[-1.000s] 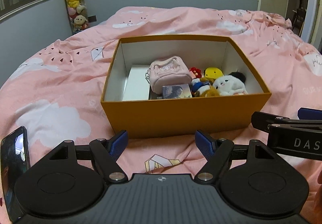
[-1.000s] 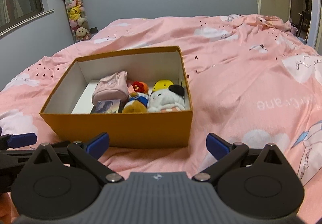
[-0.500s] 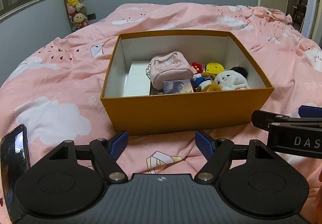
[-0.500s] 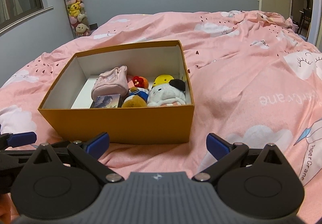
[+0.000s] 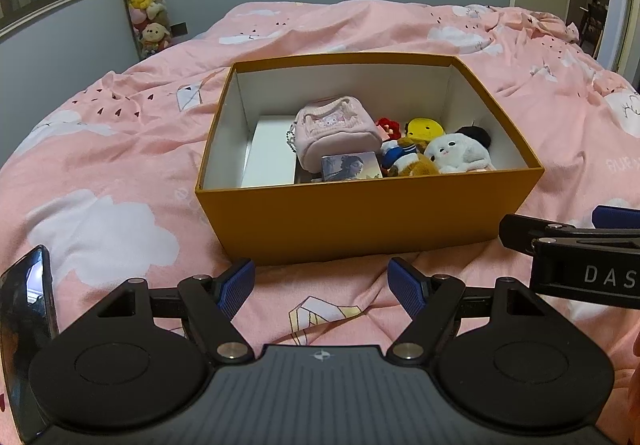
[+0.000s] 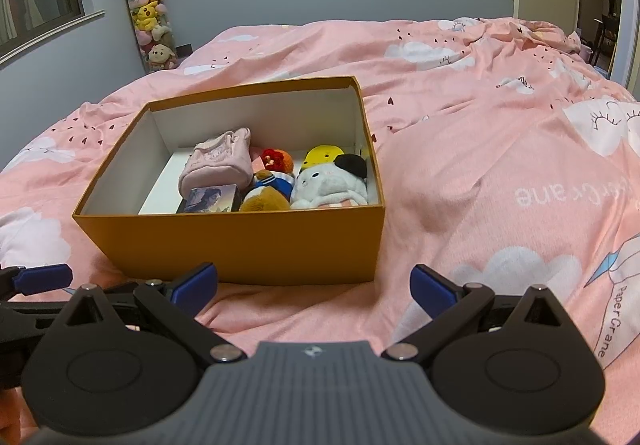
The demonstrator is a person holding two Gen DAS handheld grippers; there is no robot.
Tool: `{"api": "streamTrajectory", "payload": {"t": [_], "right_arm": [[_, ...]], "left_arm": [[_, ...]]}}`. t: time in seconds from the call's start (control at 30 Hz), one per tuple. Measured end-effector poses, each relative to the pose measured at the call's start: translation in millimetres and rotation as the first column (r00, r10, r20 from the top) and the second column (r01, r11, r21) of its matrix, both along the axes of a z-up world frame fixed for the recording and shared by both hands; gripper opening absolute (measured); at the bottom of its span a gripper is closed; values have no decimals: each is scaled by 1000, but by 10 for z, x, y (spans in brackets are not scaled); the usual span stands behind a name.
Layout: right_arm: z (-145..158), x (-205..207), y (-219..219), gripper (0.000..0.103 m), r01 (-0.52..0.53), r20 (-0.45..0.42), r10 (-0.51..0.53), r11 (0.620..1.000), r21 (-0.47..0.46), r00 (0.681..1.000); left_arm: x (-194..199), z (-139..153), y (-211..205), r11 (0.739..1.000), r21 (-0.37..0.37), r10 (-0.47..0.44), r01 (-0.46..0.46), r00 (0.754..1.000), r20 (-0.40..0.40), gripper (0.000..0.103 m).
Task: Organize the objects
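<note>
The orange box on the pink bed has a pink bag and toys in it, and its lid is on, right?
Not quite. The orange box has no lid on; it stands open, as the left wrist view shows. It does sit on the pink bed, with the pink bag and toys inside.

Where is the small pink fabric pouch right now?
The small pink fabric pouch lies inside the open orange cardboard box, centre-left, behind a small picture card and left of the plush toys.
</note>
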State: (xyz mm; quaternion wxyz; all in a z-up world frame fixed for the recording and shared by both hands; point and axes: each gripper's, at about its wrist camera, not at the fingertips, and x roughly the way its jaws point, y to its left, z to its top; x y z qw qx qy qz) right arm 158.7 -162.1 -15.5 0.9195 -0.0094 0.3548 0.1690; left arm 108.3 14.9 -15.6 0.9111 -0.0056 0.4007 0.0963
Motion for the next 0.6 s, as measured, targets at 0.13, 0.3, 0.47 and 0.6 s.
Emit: {"api": "streamTrajectory", "payload": {"t": [0.13, 0.3, 0.47, 0.6], "right_arm": [[-7, 6, -4, 102, 3, -1, -3, 1000, 0, 1000], [-7, 7, -4, 102, 2, -2, -2, 1000, -1, 1000], [-13, 20, -14, 102, 4, -3, -4, 1000, -5, 1000], [-10, 24, -12, 102, 4, -2, -4, 1000, -9, 1000]], "left_arm": [[6, 1, -14, 1000, 4, -8, 8, 1000, -2, 89], [16, 3, -11, 1000, 4, -11, 11, 1000, -8, 89], [13, 8, -19, 1000, 8, -18, 18, 1000, -5, 89], [13, 9, -18, 1000, 8, -20, 20, 1000, -6, 89]]}}
